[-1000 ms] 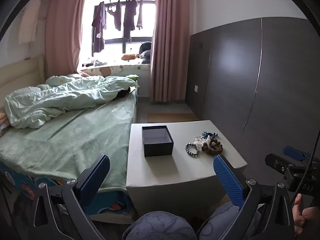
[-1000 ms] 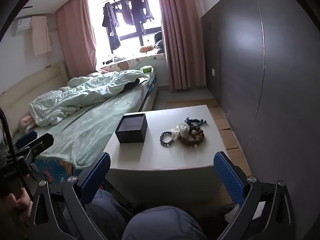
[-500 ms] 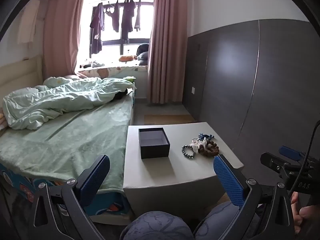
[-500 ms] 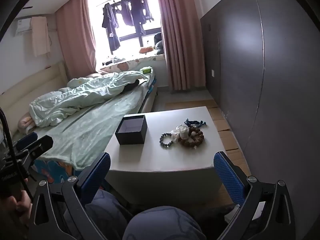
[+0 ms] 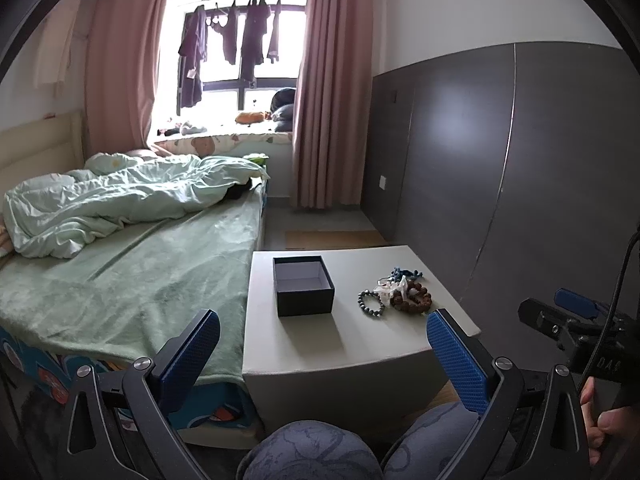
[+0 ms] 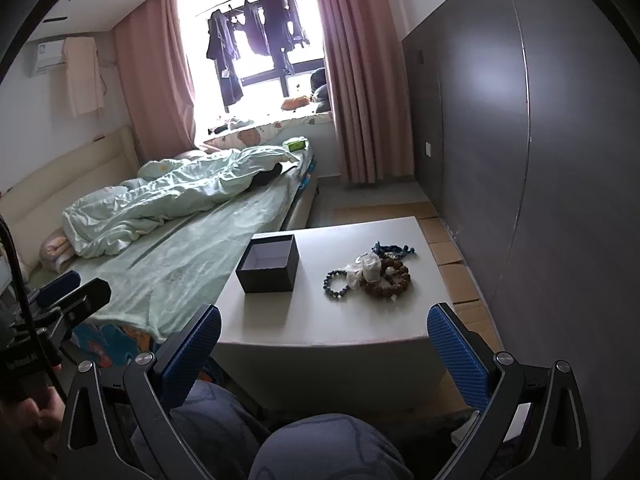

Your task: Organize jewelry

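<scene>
An open, empty black box [image 5: 303, 285] [image 6: 269, 264] stands on a low white table [image 5: 320, 344] [image 6: 360, 320]. To its right lies a pile of jewelry: a dark-blue bead bracelet [image 5: 371, 302] [image 6: 337, 283], a brown bead bracelet [image 5: 412, 300] [image 6: 386, 278], a white piece [image 6: 368, 268] and a blue beaded string [image 5: 405, 273] [image 6: 392, 249]. My left gripper [image 5: 322, 352] is open and empty, held short of the table's near edge. My right gripper [image 6: 324, 350] is open and empty too, also short of the table.
A bed with a green sheet and rumpled duvet [image 5: 120, 248] [image 6: 168, 216] adjoins the table's left side. A dark panelled wall [image 5: 520, 160] [image 6: 540, 160] runs along the right. The person's knees [image 5: 312, 452] [image 6: 320, 448] sit below the grippers. The other gripper shows at each view's edge [image 5: 576, 320] [image 6: 60, 304].
Both views have shifted slightly; the left gripper tilted up and drifted a bit, so the table sits lower in its view. Both grippers stay open. Box and jewelry have not moved.
</scene>
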`<state>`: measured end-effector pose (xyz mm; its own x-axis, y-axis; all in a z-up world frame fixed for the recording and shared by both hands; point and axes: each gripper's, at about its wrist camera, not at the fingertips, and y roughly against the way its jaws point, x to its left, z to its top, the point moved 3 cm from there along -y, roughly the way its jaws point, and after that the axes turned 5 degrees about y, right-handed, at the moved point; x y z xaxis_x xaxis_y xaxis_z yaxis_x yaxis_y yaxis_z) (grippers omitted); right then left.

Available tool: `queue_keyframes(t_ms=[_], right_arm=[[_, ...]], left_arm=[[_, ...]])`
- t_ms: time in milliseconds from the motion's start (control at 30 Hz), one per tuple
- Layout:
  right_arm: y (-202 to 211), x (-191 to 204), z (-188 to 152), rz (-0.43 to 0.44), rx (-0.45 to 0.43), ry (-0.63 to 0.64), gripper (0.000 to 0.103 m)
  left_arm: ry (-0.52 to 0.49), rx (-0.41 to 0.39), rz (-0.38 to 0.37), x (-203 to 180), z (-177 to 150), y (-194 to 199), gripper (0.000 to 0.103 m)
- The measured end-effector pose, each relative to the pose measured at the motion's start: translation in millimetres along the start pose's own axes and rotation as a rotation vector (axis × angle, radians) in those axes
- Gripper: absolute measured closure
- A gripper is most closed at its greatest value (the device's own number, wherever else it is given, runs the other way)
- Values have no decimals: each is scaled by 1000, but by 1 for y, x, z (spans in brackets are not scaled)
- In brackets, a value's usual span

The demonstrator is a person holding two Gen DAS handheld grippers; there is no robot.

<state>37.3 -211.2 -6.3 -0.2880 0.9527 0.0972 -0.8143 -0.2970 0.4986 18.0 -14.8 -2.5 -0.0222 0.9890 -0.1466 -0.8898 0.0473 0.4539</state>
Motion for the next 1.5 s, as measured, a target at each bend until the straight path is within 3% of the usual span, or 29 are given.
queue_keyframes(t_ms=[367,1500], right_arm=[[10,-5,3,-12,-28,-36,0],[-9,3,5,-19,9,-27,0]], left_arm=[[2,-3,-15,8,2,1,0],[42,-5,-8,26,2,-4,0]])
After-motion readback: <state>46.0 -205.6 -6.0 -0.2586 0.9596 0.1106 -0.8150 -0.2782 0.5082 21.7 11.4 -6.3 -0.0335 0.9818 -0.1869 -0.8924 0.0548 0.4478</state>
